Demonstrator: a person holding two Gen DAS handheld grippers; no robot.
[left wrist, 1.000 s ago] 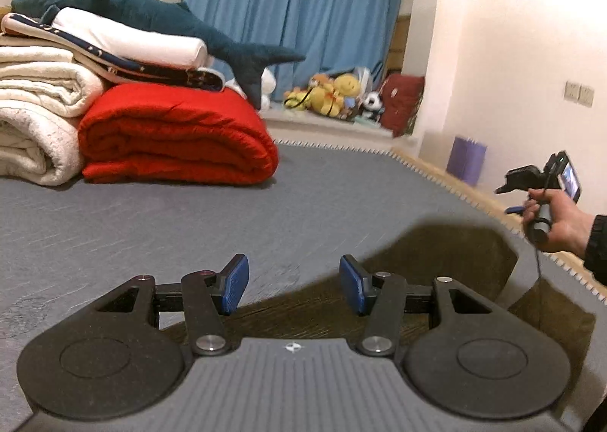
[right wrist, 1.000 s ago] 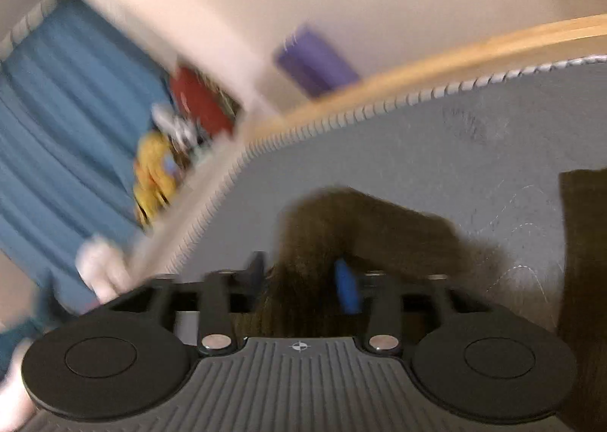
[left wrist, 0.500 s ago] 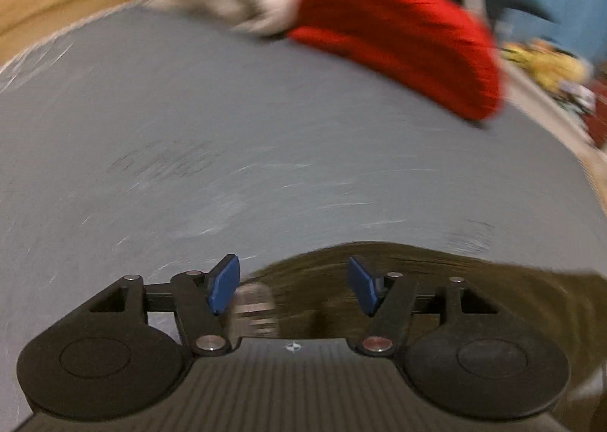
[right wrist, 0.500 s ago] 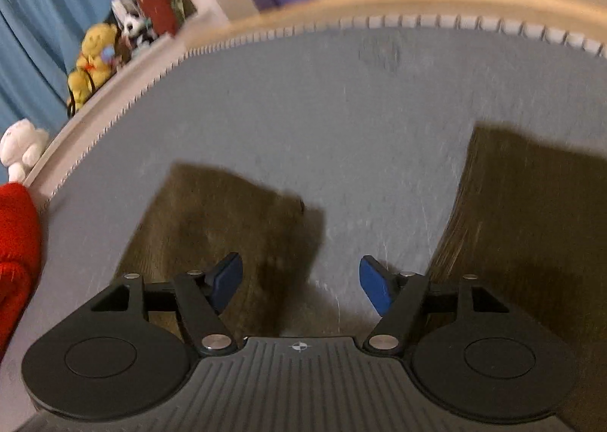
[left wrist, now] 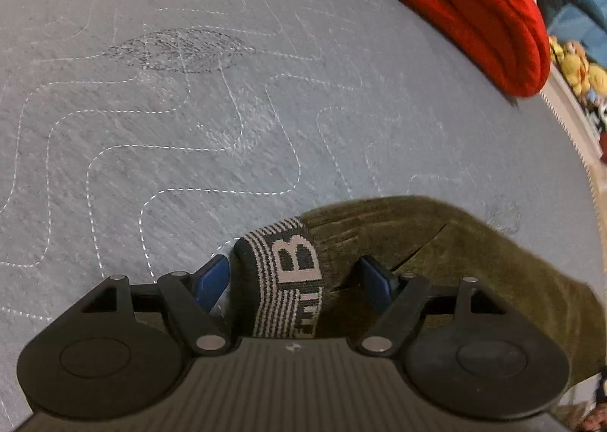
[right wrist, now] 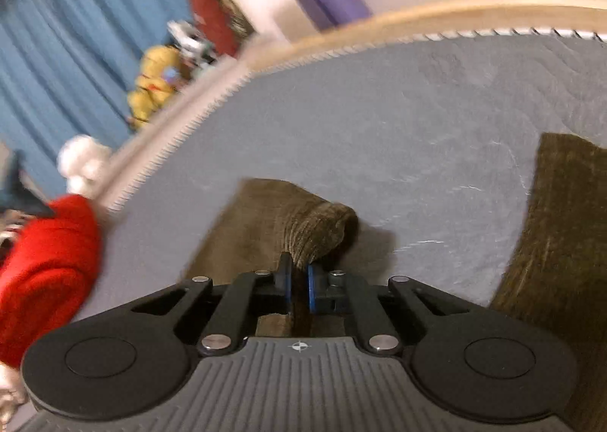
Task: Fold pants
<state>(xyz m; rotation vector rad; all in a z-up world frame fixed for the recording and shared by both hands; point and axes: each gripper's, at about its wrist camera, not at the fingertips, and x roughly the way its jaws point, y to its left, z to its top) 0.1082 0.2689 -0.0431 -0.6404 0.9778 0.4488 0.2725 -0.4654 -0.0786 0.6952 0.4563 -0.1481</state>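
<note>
We are working on a big grey bed (left wrist: 227, 120). A red blanket (left wrist: 466, 10) is sitting at its far end. The brown pants (left wrist: 474, 253) are lying flat on the bed near us. Our left gripper (left wrist: 294, 276) is opening wide, and the striped waistband (left wrist: 288, 272) is sitting between its blue pads, which are not squeezing it. Our right gripper (right wrist: 299, 284) is closing tight and pinching a fold of one pant leg (right wrist: 315, 230), and it is lifting the cloth up a little.

One large letter — "B" — reads on the pants' striped waistband (left wrist: 288, 276).
</note>
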